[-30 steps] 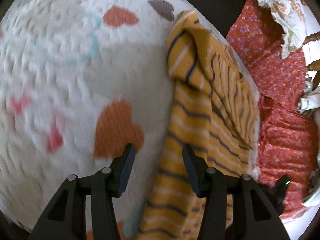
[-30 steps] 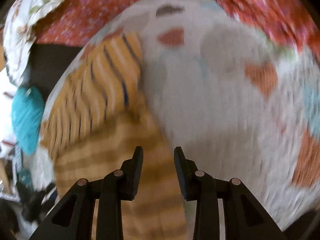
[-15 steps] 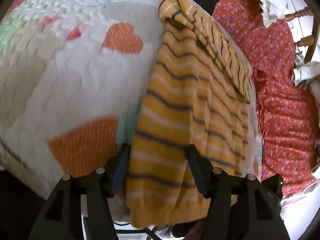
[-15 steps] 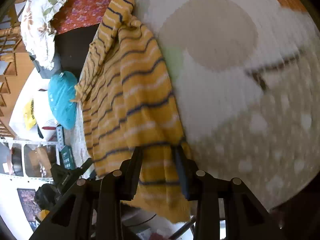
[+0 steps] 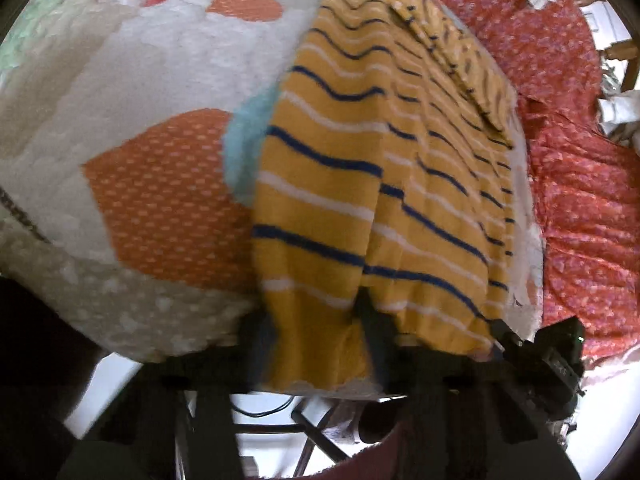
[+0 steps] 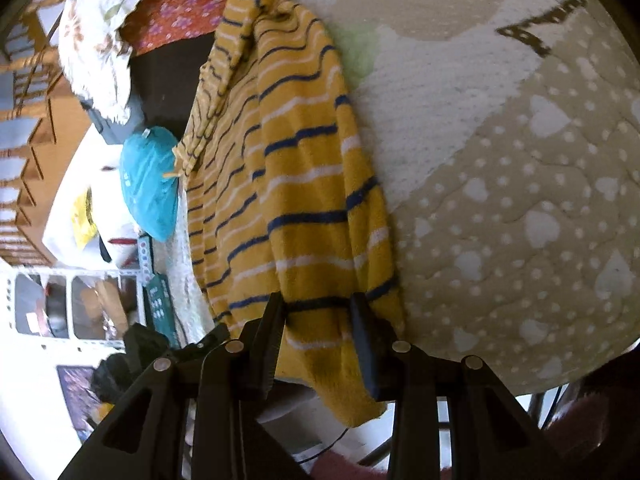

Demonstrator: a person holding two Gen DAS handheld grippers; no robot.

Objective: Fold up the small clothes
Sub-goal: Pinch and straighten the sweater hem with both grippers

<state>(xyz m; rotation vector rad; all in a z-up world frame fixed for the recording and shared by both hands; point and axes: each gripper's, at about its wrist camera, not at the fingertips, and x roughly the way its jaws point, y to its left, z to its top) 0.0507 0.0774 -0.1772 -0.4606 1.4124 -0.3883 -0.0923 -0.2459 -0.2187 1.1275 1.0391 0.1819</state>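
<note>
Gripping the hem step: jumper (image 5: 360, 184) flat on the quilt (image 5: 132, 92), hem over its near edge; left tongs (image 5: 316, 320) just closing onto hem, right tongs (image 6: 320, 316) clamped on it; next, probably lift both corners together, evenly.

We find no legible writing in either view. The dark printed marks on the quilted cream bedspread (image 6: 472, 92) and the print on the yellow packet (image 6: 83, 216) lying on the white surface are too blurred and small for us to read.
</note>
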